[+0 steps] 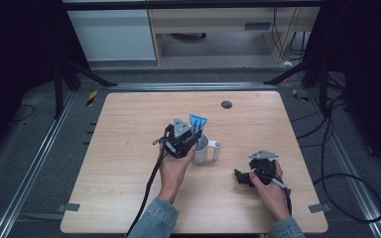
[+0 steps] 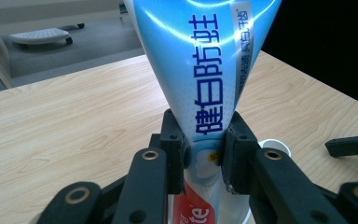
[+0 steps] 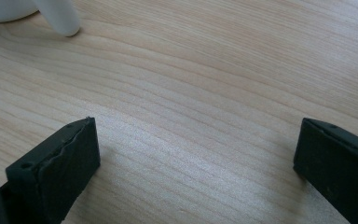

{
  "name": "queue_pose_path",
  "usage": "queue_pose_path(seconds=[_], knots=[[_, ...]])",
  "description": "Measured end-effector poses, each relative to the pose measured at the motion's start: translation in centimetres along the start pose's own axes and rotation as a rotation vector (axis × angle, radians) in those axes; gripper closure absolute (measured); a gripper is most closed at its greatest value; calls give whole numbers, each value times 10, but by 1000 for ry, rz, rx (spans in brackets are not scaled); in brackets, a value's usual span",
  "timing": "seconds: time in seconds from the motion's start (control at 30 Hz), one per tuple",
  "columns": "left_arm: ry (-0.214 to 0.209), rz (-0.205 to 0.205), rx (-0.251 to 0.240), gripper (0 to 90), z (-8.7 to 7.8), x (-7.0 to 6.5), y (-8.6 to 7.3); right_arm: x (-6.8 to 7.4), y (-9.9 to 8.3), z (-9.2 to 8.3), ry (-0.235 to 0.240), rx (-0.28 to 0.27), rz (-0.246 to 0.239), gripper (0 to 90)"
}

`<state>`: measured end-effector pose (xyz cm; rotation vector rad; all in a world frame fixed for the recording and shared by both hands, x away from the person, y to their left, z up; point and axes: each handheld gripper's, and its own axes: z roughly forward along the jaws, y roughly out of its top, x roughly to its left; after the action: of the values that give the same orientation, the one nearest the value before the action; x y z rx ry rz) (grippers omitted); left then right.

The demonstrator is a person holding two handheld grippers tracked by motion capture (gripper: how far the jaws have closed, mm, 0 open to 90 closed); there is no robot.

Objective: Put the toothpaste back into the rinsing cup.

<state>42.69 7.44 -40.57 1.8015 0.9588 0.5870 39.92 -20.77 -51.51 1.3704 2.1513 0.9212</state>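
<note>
Tongs number two on this counter (image 1: 129,148), one pair in each of my hands, and besides them I count one toothpaste tube and one white mug. My left tongs (image 1: 191,140) are clamped on the toothpaste tube (image 1: 197,125), its blue and white upper part standing above the pads (image 2: 175,144) and its red lower end (with a few white letters) dipping into the mug (image 1: 204,151) just below. In the left gripper view the two pads squeeze the tube from both sides, pinching it narrow. The mug sits near the middle of the counter, its single handle pointing toward my right hand. Further right, well apart from the mug, my right tongs (image 1: 241,177) rest low over the bare wood, spread wide with nothing between them; the right gripper view catches the mug's handle (image 3: 60,21) at the top left corner.
</note>
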Motion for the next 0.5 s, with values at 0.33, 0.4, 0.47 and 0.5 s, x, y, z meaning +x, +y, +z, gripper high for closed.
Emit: queue_pose_path(seconds=[0.33, 0.4, 0.47, 0.5], knots=[[2, 3, 18, 727, 2, 0, 0, 0, 0, 0, -1, 0, -2, 5], [0, 3, 23, 727, 4, 0, 0, 0, 0, 0, 0, 0, 0, 5], [0, 4, 26, 727, 4, -1, 0, 0, 0, 0, 0, 0, 0, 5], [0, 4, 26, 727, 4, -1, 0, 0, 0, 0, 0, 0, 0, 5]])
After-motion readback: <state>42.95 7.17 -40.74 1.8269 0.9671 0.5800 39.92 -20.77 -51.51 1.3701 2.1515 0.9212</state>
